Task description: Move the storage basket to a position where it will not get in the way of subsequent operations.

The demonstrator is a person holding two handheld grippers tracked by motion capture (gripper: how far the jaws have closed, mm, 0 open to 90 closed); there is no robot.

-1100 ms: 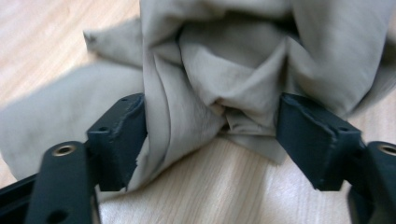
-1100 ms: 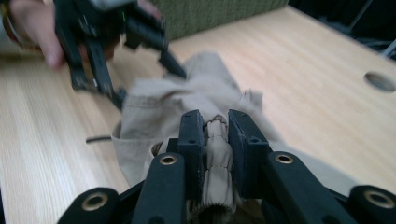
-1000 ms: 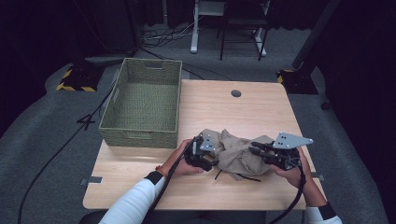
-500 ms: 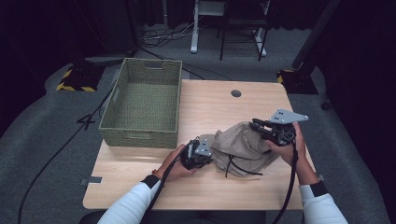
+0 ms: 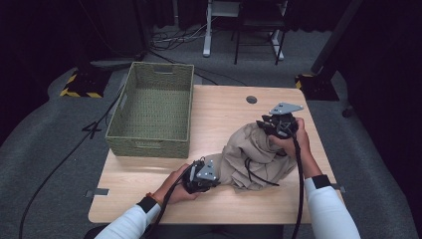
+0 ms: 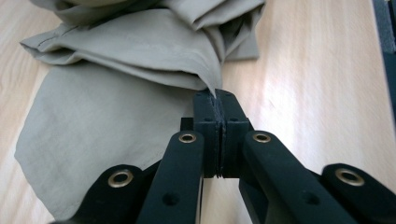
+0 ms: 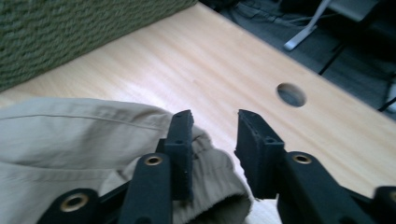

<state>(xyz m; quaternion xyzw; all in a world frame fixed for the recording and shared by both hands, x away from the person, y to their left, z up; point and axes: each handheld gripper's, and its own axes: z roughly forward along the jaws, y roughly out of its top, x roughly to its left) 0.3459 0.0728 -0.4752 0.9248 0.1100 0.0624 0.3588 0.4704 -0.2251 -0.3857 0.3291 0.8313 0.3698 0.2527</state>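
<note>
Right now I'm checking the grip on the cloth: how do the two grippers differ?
The left gripper has its jaws shut on a corner of the khaki garment; the right gripper stands open, jaws just opening, garment beside them. Left sits at the table's near edge, right farther back.

You have no readable text, label, brand, number or sign in any of these views; the nearest thing to a marking is the yellow-and-black hazard striping (image 5: pixel 78 92) on the floor plate left of the table.
</note>
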